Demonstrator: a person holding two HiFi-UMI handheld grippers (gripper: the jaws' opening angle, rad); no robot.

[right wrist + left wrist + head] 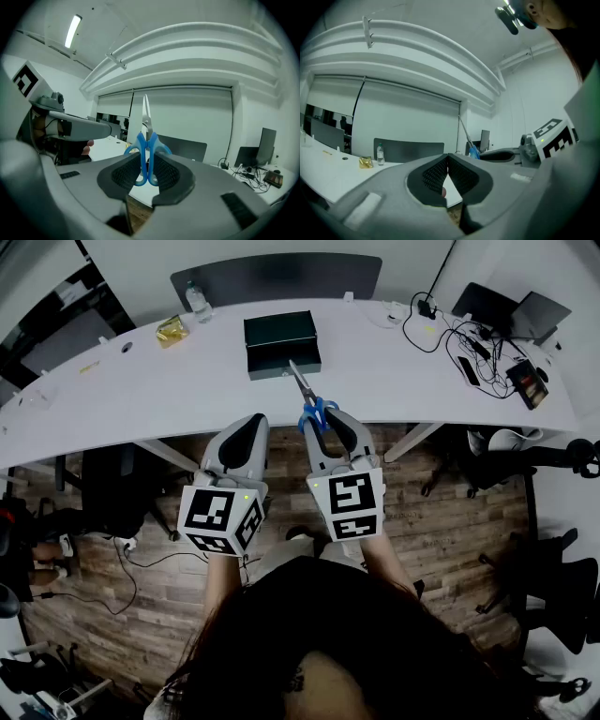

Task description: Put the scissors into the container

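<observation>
Your right gripper (330,427) is clamped on the blue handles of the scissors (309,399), blades pointing ahead and slightly left at the container (281,341) on the tabletop (394,371), while your left gripper (246,429) is closed and empty

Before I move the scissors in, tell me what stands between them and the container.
Nothing visible does. The scissors, shut in the right gripper, point toward the dark container, with only bare white table between them.
</observation>
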